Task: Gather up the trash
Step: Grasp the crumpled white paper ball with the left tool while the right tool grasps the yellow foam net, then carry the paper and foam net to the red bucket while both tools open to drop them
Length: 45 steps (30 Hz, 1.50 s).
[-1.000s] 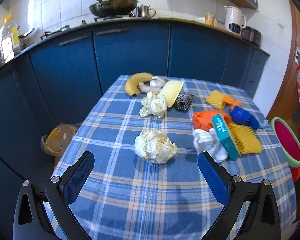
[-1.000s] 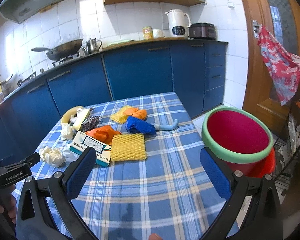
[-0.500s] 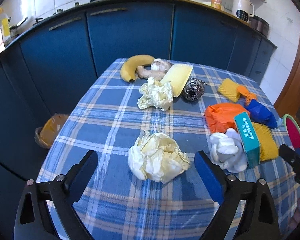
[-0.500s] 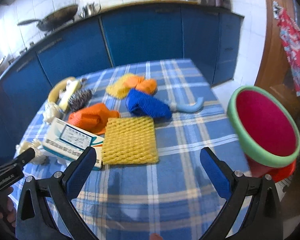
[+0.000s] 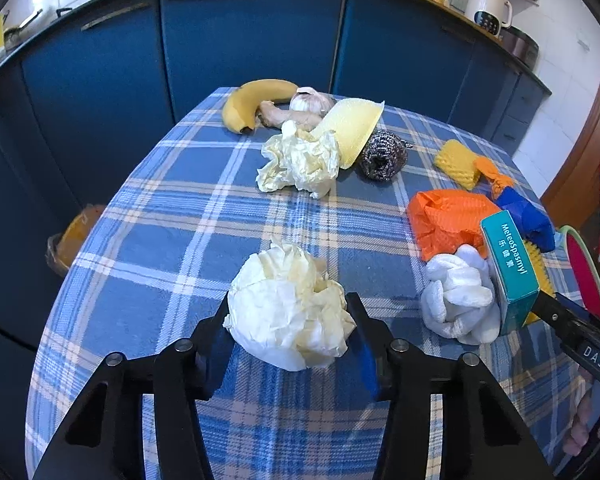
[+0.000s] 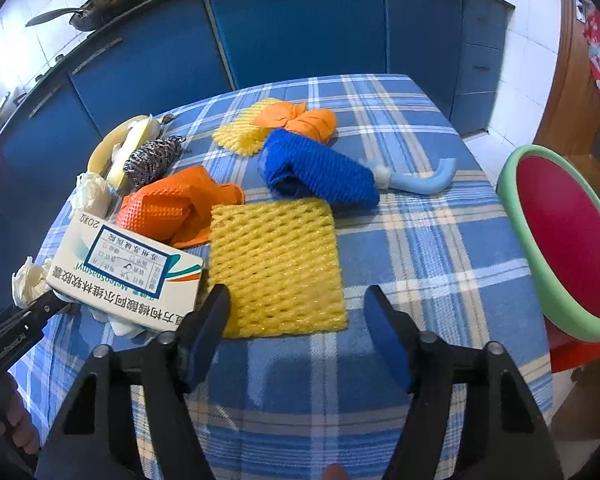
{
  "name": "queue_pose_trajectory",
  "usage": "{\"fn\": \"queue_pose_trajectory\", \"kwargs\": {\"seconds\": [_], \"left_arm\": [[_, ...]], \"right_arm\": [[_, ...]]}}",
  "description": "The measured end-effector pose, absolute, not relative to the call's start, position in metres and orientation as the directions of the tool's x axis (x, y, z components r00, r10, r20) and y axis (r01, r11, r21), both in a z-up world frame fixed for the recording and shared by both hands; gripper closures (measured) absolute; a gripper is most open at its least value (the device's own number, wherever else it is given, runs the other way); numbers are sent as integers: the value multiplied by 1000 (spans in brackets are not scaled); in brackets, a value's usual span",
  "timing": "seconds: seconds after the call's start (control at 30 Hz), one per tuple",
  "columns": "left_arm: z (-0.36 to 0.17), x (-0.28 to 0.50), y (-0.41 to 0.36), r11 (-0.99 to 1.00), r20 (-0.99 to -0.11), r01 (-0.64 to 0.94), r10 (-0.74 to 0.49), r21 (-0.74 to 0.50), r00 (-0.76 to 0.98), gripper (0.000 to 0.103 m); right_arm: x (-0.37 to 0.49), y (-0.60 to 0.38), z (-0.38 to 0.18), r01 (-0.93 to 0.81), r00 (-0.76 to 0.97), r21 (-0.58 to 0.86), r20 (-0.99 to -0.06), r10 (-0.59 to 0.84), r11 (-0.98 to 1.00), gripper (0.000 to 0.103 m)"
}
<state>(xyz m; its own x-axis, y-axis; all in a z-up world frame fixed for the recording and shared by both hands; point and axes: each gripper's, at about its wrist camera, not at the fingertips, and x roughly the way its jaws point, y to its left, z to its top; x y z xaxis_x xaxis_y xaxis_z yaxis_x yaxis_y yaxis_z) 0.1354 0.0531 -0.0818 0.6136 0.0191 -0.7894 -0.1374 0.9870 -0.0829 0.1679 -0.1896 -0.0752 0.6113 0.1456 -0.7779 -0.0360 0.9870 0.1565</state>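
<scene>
Task barely begun: nothing visibly in the red bin (image 6: 572,240) w/ green rim yet, all trash still on the worktop (image 5: 172,216). Left gripper (image 5: 288,320) jaws have just been closing round the crumpled paper wad (image 5: 288,308), which sits between them, pads at its sides; looks gripped, not lifted. Wad roundish, no real long axis. Right gripper (image 6: 296,316) also closing, not yet holding; yellow foam net (image 6: 276,264) lies flat just ahead, its near edge between the fingertips, squarish, edges roughly in line w/ gripper. Bin off to right gripper's right.

Table (image 5: 172,208) with blue plaid cloth, bearing crumpled paper balls (image 5: 288,312), banana (image 5: 252,100), steel scourer (image 5: 382,154), foam nets (image 6: 278,268), medicine box (image 6: 124,276).
</scene>
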Motion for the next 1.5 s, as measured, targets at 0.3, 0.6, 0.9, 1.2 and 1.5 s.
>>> {"fn": "queue_pose_trajectory", "kwargs": {"seconds": [0.3,0.6,0.9,1.2,1.5], "left_arm": [[-75,129,54,987,-777,-126,1,-100,629,54],[-45,110,50,988,-732,-98,-20,-118,681,54],[-6,92,29,992,-674,-18,-70,-122,735,54],[21,95,-21,987,-648,119,-161,-109,745,54],[35,114,-92,959,-647,270,-258,-84,718,54]], "right_arm": [[161,-183,-71,-76,620,179,-762,187,981,72],[135,-185,-47,-109,677,179,-707,204,978,81],[93,-200,-7,-124,755,184,-620,213,975,82],[70,-236,22,-62,810,178,-566,154,982,82],[63,-294,33,58,831,177,-554,51,982,82]]}}
